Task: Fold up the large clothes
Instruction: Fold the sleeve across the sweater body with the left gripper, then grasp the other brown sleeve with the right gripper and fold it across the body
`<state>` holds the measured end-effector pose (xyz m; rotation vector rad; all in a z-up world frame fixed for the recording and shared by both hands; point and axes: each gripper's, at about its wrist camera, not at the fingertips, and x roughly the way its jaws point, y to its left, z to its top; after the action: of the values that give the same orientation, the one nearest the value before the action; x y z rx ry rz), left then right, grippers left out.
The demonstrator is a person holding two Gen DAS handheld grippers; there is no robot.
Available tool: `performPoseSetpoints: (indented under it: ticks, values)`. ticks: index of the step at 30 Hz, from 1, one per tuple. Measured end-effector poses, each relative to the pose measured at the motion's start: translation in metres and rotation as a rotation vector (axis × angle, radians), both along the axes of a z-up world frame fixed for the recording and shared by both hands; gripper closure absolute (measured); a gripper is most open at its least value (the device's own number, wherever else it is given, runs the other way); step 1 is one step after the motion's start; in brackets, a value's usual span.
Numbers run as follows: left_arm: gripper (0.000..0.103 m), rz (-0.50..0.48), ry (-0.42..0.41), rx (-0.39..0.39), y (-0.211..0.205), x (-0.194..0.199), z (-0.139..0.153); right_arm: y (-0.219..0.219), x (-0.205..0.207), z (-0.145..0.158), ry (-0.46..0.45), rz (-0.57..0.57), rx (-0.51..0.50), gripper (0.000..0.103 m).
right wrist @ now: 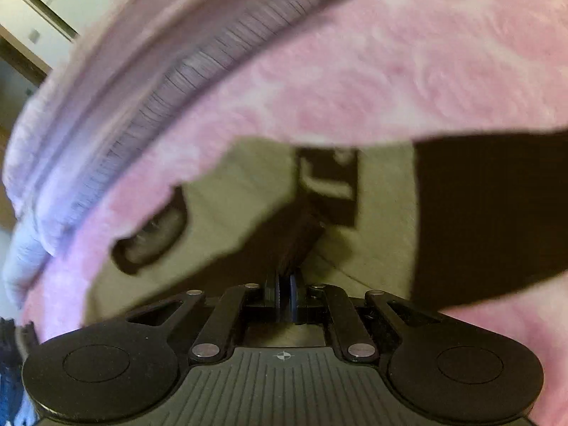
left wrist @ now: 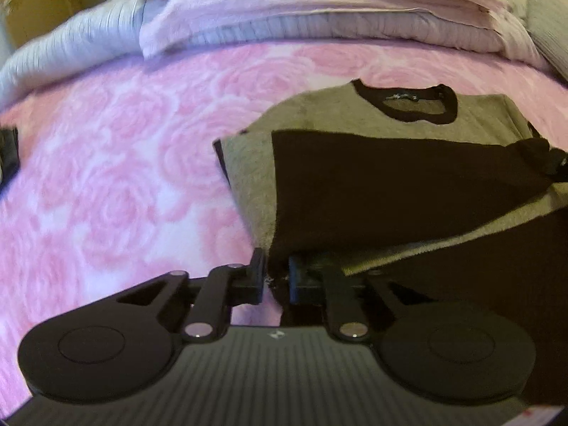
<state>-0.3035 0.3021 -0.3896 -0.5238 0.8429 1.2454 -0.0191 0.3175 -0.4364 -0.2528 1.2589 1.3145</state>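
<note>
On the pink bed, both grippers' jaws pinch the grey-and-black top by thin edges, left gripper and right gripper, so hasty lifting could slip the cloth free.

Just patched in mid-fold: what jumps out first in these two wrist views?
The grey-and-black sweater lies partly folded on the pink rose-patterned blanket, its black collar at the far end. The left tool is shut on the dark fabric at the sweater's near edge, and the right tool is shut on a dark fold too. Folded pale bedding is stacked behind.
</note>
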Motion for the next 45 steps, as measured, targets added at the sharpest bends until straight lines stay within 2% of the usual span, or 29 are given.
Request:
performPoseSetpoints:
  ticks: [3, 6, 8, 11, 13, 15, 17, 20, 22, 25, 26, 27, 29, 32, 35, 37, 39, 41, 44, 45]
  values:
    - [0.093, -0.015, 0.032, 0.018, -0.005, -0.002, 0.004, -0.005, -0.001, 0.001, -0.007, -0.002, 0.013, 0.099]
    - [0.092, -0.013, 0.059, -0.009, -0.008, -0.003, 0.002, -0.011, 0.009, -0.005, 0.061, -0.017, -0.041, 0.094]
    - [0.092, -0.019, 0.084, -0.022, -0.008, -0.001, 0.001, -0.013, 0.017, 0.002, 0.093, -0.026, -0.062, 0.088]
    - [0.087, 0.003, 0.083, -0.051, -0.006, -0.001, 0.007, -0.024, 0.032, 0.02, 0.067, -0.02, -0.058, 0.083]
    - [0.087, 0.035, 0.084, -0.057, -0.009, -0.004, 0.014, -0.047, 0.06, 0.032, 0.047, -0.062, -0.05, 0.082]
    - [0.087, 0.072, 0.068, -0.066, -0.013, -0.011, 0.023, -0.075, 0.095, 0.035, 0.05, -0.175, -0.058, 0.07]
    - [0.085, 0.115, 0.051, -0.084, -0.017, -0.016, 0.029, -0.109, 0.141, 0.031, 0.073, -0.334, -0.067, 0.062]
    - [0.083, 0.155, 0.013, -0.101, -0.022, -0.018, 0.037, -0.155, 0.206, 0.022, 0.069, -0.592, -0.054, 0.062]
    - [0.083, 0.174, -0.025, -0.113, -0.023, -0.016, 0.04, -0.175, 0.236, 0.016, 0.084, -0.728, -0.033, 0.062]
    - [0.082, 0.186, -0.075, -0.126, -0.022, -0.008, 0.041, -0.194, 0.264, -0.001, 0.219, -0.872, 0.042, 0.065]
    - [0.081, 0.189, -0.088, -0.131, -0.022, -0.005, 0.041, -0.195, 0.266, -0.004, 0.24, -0.898, 0.053, 0.066]
    - [0.081, 0.192, -0.1, -0.135, -0.021, -0.002, 0.041, -0.194, 0.268, -0.003, 0.235, -0.911, 0.06, 0.074]
    - [0.081, 0.206, -0.134, -0.144, -0.02, -0.001, 0.042, -0.178, 0.267, 0.006, 0.144, -0.87, 0.045, 0.1]
    - [0.081, 0.235, -0.18, -0.149, -0.021, -0.005, 0.046, -0.144, 0.247, 0.041, -0.046, -0.766, 0.077, 0.1]
    - [0.081, 0.269, -0.222, -0.153, -0.024, -0.014, 0.05, -0.092, 0.196, 0.104, -0.25, -0.559, 0.183, 0.1]
    - [0.081, 0.297, -0.249, -0.157, -0.026, -0.022, 0.051, -0.058, 0.14, 0.147, -0.336, -0.365, 0.297, 0.1]
    - [0.081, 0.326, -0.274, -0.163, -0.027, -0.029, 0.05, -0.036, 0.079, 0.179, -0.371, -0.164, 0.409, 0.1]
    - [0.081, 0.352, -0.305, -0.167, -0.03, -0.036, 0.049, -0.024, 0.0, 0.207, -0.39, 0.07, 0.515, 0.1]
    - [0.081, 0.384, -0.334, -0.169, -0.033, -0.047, 0.047, -0.033, -0.107, 0.219, -0.378, 0.399, 0.635, 0.099]
    - [0.081, 0.395, -0.34, -0.172, -0.035, -0.051, 0.046, -0.039, -0.142, 0.216, -0.381, 0.531, 0.641, 0.092]
